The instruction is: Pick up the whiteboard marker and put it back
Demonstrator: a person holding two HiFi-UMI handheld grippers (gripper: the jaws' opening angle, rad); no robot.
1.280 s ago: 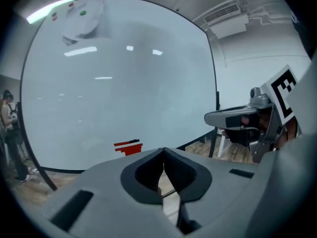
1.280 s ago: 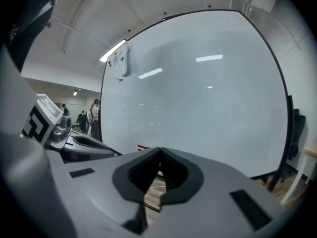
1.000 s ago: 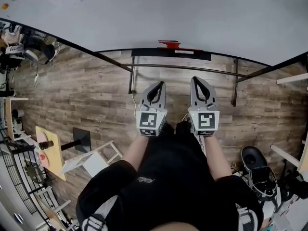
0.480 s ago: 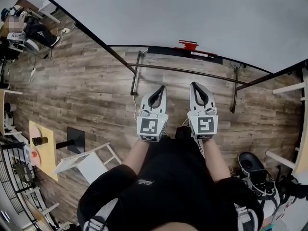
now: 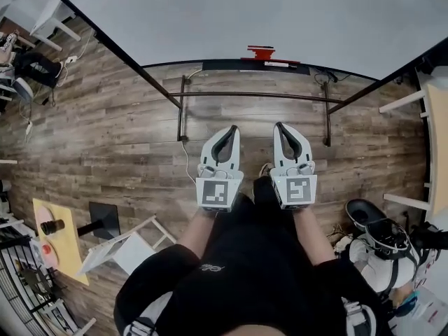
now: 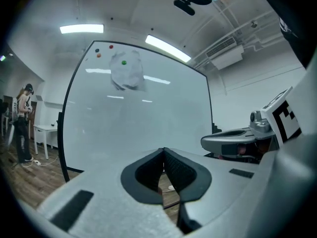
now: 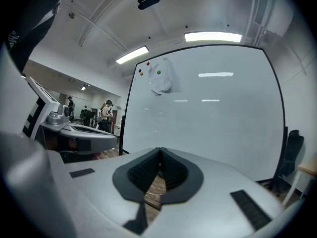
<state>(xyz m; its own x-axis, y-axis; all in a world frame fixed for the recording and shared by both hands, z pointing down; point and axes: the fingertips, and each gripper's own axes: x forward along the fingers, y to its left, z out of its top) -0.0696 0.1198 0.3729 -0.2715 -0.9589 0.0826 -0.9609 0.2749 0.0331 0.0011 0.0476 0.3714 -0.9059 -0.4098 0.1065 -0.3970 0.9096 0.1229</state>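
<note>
A large whiteboard on a black stand stands in front of me and fills both gripper views. On its black ledge lies a small red object; I cannot tell whether it is the marker. My left gripper and right gripper are held side by side at waist height, well short of the board. Both are shut with nothing between the jaws. Each shows in the other's view: the right gripper, the left gripper.
The board's stand legs rest on the wooden floor. A crumpled paper and small magnets hang on the board. A yellow table and white frame stand left, black gear right. People stand far off.
The head view has swung, so the board's ledge and stand now sit more squarely ahead and slightly nearer. Both grippers have stayed shut and side by side.
</note>
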